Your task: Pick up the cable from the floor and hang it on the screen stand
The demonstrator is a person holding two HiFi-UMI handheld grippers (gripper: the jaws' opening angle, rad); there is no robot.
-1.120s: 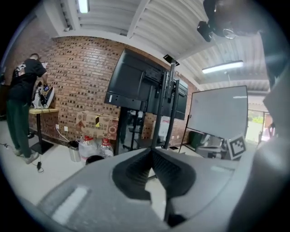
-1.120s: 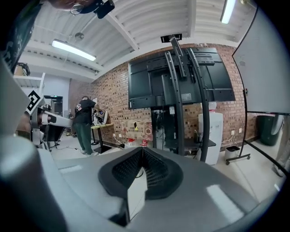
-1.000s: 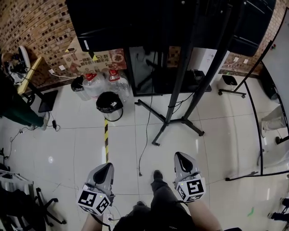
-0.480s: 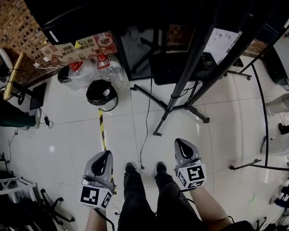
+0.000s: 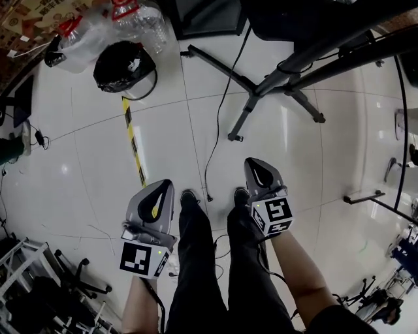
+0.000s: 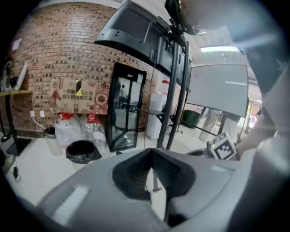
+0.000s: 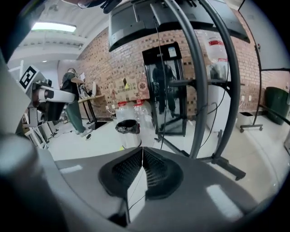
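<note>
A thin black cable point(image 5: 219, 117) runs from the screen stand point(image 5: 261, 85) down across the white floor tiles. Its loose end point(image 5: 209, 197) lies between the person's two shoes. My left gripper point(image 5: 167, 184) hovers left of that end, jaws shut and empty. My right gripper point(image 5: 253, 162) is to the right of the end, above the right shoe, also shut with nothing in it. In the left gripper view the jaws point(image 6: 152, 152) meet at the tips, with the stand's poles point(image 6: 174, 104) ahead. The right gripper view shows closed jaws point(image 7: 142, 148), the stand point(image 7: 199, 99) and the cable point(image 7: 158, 68) hanging beside it.
A black bin point(image 5: 124, 65) and big water bottles point(image 5: 134, 19) stand at the back left. Yellow-black tape point(image 5: 132, 140) crosses the floor. The person's legs point(image 5: 196, 261) fill the middle foreground. Another stand's base point(image 5: 366, 196) is at right, chair bases point(image 5: 72, 280) at lower left.
Both grippers have come down much closer to the floor. The view now looks steeply at the tiles, and both shoes stand on either side of the cable's end.
</note>
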